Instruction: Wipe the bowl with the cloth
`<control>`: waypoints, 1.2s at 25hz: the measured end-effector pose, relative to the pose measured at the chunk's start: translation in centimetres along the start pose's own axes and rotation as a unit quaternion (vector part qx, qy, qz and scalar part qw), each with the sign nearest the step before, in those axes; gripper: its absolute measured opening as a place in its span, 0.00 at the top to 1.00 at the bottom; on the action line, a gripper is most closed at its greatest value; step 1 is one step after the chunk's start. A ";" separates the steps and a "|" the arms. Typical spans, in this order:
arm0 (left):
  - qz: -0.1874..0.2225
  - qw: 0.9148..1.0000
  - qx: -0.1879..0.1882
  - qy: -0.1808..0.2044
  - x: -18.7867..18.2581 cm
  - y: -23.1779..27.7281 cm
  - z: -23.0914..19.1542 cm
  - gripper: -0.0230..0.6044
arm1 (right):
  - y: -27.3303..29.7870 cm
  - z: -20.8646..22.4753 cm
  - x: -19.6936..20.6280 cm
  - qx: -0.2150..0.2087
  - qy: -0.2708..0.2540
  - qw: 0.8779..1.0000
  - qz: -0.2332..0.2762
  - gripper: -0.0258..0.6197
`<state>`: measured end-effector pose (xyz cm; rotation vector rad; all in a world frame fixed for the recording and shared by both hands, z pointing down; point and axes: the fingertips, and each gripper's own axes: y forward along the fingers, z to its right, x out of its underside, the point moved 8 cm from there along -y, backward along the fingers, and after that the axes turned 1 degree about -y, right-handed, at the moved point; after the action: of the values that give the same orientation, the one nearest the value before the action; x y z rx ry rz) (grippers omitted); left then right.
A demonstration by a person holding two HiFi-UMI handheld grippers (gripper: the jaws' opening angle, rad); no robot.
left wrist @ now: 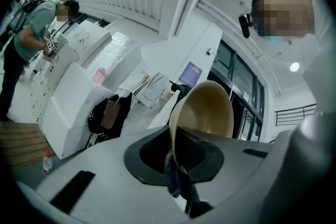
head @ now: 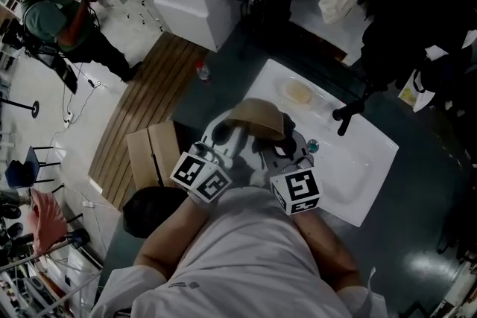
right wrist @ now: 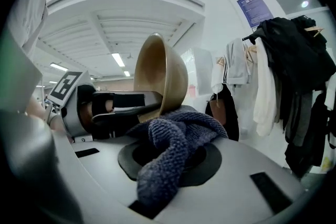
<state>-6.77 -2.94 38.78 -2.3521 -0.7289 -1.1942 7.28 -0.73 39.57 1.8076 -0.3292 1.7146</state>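
A tan bowl (head: 258,118) is held tilted on its side above the white tabletop (head: 363,156). My left gripper (head: 228,136) is shut on the bowl's rim. In the left gripper view the bowl (left wrist: 203,110) rises from between the jaws of this gripper (left wrist: 179,165). My right gripper (head: 277,148) is shut on a dark blue knitted cloth (right wrist: 175,145), which is bunched over the jaws of the right gripper (right wrist: 167,161) and touches the lower edge of the bowl (right wrist: 160,77). The left gripper (right wrist: 107,107) shows behind the bowl there. In the head view the cloth is hidden.
A small dish with something yellow (head: 298,93) and a black fixture (head: 347,112) sit on the tabletop beyond the bowl. A cardboard box (head: 149,153) and a bottle (head: 201,71) stand on the floor at left. Another person (head: 54,11) works far left. Clothes (right wrist: 294,65) hang at right.
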 end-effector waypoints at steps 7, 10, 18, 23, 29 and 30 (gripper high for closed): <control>-0.024 0.997 -0.059 0.038 -0.2 -0.7 -2.0 0.92 | -1.3 2.0 -1.7 0.045 -0.026 0.998 0.038 0.87; -0.038 0.994 -0.072 0.075 0.0 -0.8 -2.1 0.92 | -1.7 2.3 -2.6 0.048 -0.034 0.997 0.049 0.87; -0.070 0.978 -0.085 0.177 0.0 -0.7 -1.8 0.92 | -2.0 2.1 -3.9 0.044 -0.058 0.996 0.050 0.87; -0.104 0.949 -0.097 0.281 0.4 -0.5 -1.0 0.92 | -2.0 1.6 -4.4 0.036 -0.087 0.994 0.047 0.87; -0.144 0.898 -0.100 0.404 1.5 0.1 0.3 0.93 | -1.1 -0.5 -4.5 0.008 -0.133 0.991 0.028 0.87; -0.149 0.891 -0.099 0.418 1.7 0.2 0.4 0.93 | -0.9 -0.9 -4.4 0.003 -0.137 0.990 0.026 0.87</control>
<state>-5.57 -2.38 39.93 -1.5939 -0.6688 -2.2758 6.54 -0.54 35.03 2.0592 -0.4881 1.5019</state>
